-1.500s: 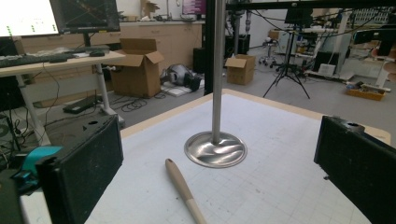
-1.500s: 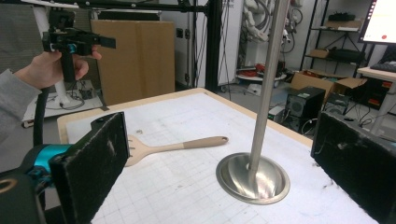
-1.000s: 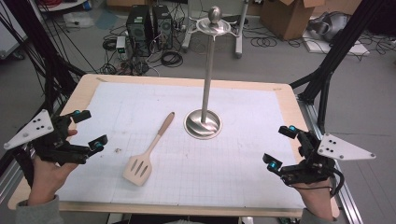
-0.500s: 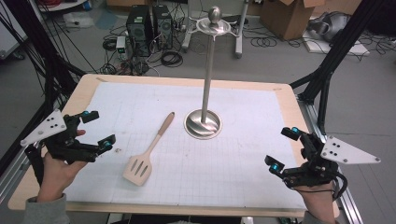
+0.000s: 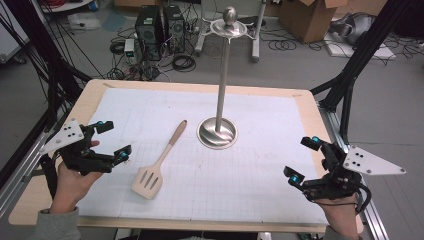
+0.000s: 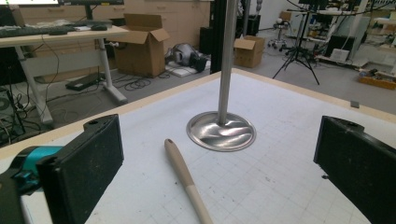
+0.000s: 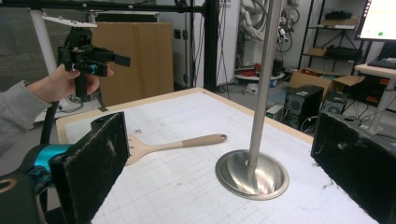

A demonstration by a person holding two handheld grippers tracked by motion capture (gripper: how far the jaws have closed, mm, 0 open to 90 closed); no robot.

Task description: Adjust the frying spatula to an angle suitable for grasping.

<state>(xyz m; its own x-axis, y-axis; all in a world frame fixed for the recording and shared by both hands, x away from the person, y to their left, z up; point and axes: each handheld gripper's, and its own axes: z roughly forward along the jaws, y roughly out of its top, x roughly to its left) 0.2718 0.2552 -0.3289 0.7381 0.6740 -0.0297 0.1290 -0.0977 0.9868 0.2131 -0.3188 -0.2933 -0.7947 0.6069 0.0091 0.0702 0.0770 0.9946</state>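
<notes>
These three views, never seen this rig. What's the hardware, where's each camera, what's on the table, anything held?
No robot arm here: a person holds a two-jaw hand tool in each hand. The high view looks down from above the person's side: the left claw sits at its left, the right claw at its right. The other two pictures come from a camera riding on each claw, looking out between its own black padded jaws.

On the white gridded mat covering the wooden table lie a light wooden slotted spatula and a tall polished steel stand with a round base, apart from each other.

Both claws stand open and hold nothing. The left one is nearer the spatula, whose handle points out ahead of its jaws.
</notes>
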